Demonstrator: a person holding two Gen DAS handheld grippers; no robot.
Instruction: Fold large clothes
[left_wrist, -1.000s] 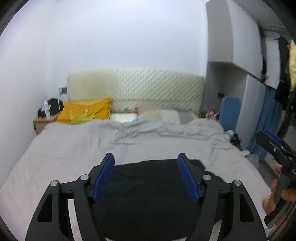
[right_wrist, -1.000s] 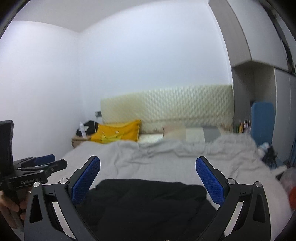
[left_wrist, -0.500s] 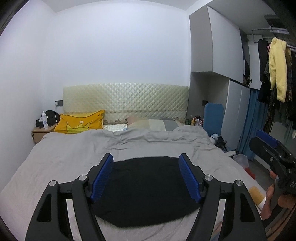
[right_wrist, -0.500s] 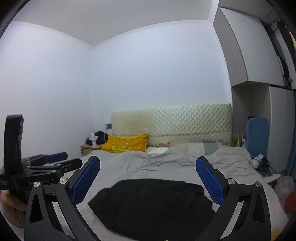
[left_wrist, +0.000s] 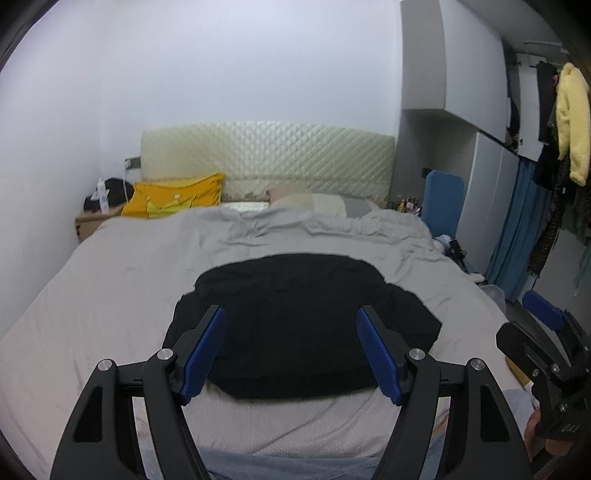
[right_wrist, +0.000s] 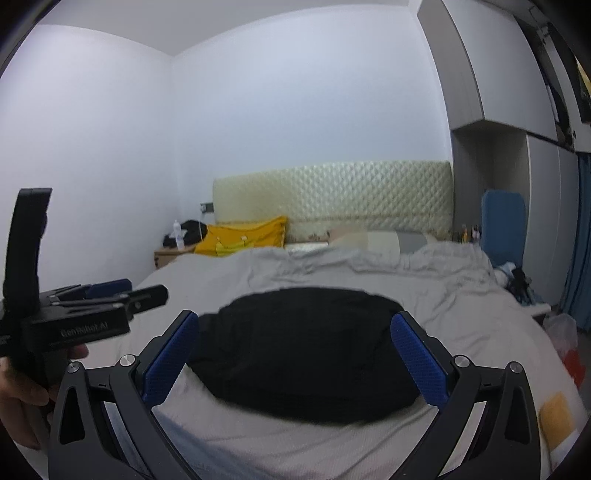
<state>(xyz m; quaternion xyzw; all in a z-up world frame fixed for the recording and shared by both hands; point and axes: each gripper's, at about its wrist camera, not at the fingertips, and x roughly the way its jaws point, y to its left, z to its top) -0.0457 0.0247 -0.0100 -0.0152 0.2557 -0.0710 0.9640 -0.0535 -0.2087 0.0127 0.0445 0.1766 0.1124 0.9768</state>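
Note:
A black garment (left_wrist: 303, 317) lies folded in a rounded heap on the grey bed cover (left_wrist: 110, 288), near the bed's foot; it also shows in the right wrist view (right_wrist: 306, 347). My left gripper (left_wrist: 291, 354) is open and empty, held above the garment's near edge. My right gripper (right_wrist: 295, 362) is open and empty, also above the garment's near edge. The right gripper shows at the right edge of the left wrist view (left_wrist: 546, 354), and the left gripper at the left of the right wrist view (right_wrist: 85, 314).
A yellow pillow (left_wrist: 173, 199) and a quilted headboard (left_wrist: 266, 158) are at the bed's far end. A nightstand (left_wrist: 90, 223) stands far left. A blue chair (left_wrist: 443, 199), grey wardrobes (left_wrist: 454, 70) and hanging clothes (left_wrist: 569, 122) line the right side.
Both grippers rose and tilted up half a second ago, then dipped back down toward the garment. The garment lies unchanged. Both grippers stayed open.

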